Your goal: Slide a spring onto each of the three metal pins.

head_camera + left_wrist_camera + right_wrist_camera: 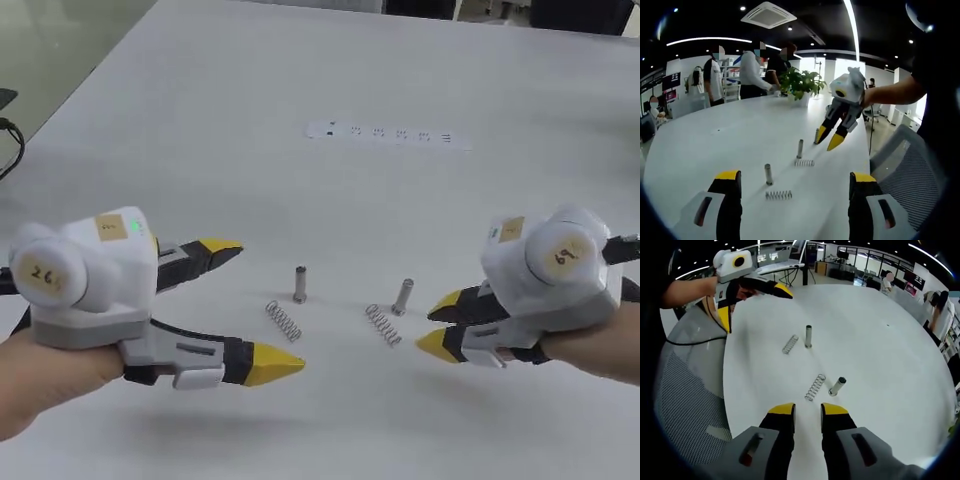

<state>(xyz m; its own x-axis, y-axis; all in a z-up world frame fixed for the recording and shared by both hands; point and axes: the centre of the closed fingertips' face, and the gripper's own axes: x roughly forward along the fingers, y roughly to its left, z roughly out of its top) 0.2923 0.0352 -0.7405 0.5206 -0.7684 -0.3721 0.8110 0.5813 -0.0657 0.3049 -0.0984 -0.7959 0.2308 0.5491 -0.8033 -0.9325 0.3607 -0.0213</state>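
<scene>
Two metal pins stand on the white tabletop (200, 150) in the head view: the left pin (300, 283) and the right pin (402, 296), set apart from each other. Two springs lie flat, neither on a pin. The left spring (283, 320) is at 7 o'clock of the left pin, just beside it. The right spring (382, 325) is at 7 o'clock of the right pin, close to its base.

The left gripper (255, 306) hovers at 9 o'clock of the group, jaws spread wide, holding nothing. The right gripper (438, 322) hovers at 3 o'clock, jaws narrow with a slim gap, also holding nothing.

One white power strip (388, 134) lies at 12 o'clock, well apart.
</scene>
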